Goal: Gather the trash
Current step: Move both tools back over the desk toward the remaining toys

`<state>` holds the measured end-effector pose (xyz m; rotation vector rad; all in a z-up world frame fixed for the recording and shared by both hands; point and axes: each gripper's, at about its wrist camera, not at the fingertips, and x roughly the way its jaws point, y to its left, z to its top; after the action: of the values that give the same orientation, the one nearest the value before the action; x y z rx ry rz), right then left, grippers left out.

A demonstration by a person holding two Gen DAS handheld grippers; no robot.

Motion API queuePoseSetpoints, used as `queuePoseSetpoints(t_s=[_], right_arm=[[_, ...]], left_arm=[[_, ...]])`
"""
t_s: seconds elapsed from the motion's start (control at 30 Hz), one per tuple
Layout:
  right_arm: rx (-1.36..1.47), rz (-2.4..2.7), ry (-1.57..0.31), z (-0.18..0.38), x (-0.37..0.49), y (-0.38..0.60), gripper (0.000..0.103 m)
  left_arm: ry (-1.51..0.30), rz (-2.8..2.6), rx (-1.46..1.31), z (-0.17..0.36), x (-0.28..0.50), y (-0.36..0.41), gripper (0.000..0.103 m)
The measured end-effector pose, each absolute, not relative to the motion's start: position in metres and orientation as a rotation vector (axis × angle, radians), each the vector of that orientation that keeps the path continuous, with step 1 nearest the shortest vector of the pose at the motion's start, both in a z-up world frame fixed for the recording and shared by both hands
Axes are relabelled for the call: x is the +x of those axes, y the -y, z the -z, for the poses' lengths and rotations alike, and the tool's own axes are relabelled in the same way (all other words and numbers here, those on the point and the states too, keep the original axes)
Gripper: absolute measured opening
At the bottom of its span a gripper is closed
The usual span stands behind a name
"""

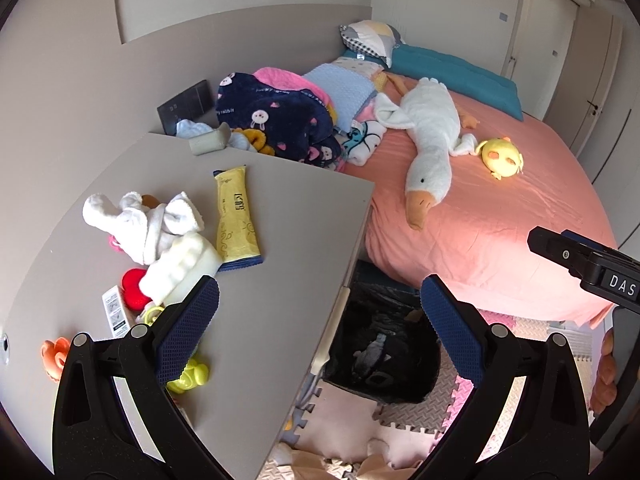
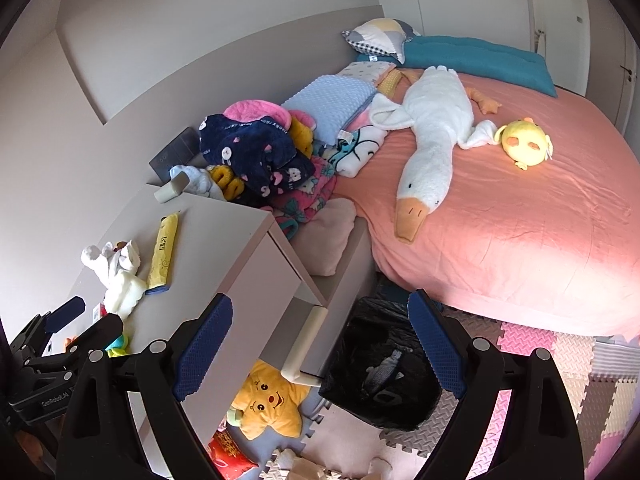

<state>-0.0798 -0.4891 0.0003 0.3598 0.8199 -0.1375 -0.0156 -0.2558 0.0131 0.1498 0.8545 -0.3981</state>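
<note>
A yellow wrapper (image 1: 236, 218) lies flat on the grey bedside table (image 1: 280, 240), next to a crumpled white cloth (image 1: 148, 220); it also shows in the right wrist view (image 2: 163, 254). A black-lined trash bin (image 1: 380, 356) stands on the floor between table and bed, with something grey inside (image 1: 370, 354); it shows too in the right wrist view (image 2: 380, 376). My left gripper (image 1: 320, 328) is open and empty, above the table's edge and the bin. My right gripper (image 2: 320, 344) is open and empty, above the bin. The left gripper also appears at the right view's left edge (image 2: 60, 320).
Small toys (image 1: 188, 376) and a tag (image 1: 114, 312) crowd the table's near side. A grey roll (image 1: 210, 140) sits at its far edge. The pink bed (image 1: 500, 208) holds a goose plush (image 1: 432, 136), a yellow chick (image 1: 502, 156) and piled blankets (image 1: 280, 120). Foam mats (image 2: 540, 360) and a star plush (image 2: 268, 404) cover the floor.
</note>
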Motion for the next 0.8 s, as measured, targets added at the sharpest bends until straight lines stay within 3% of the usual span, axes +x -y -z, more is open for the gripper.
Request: queuePoseSetpoints(t_s=[0.8], right_arm=[[0.281, -0.054, -0.876, 0.01, -0.019, 0.368, 0.089]], left_arm=[[-0.881, 0.161, 0.065, -0.002, -0.002, 0.112, 0.097]])
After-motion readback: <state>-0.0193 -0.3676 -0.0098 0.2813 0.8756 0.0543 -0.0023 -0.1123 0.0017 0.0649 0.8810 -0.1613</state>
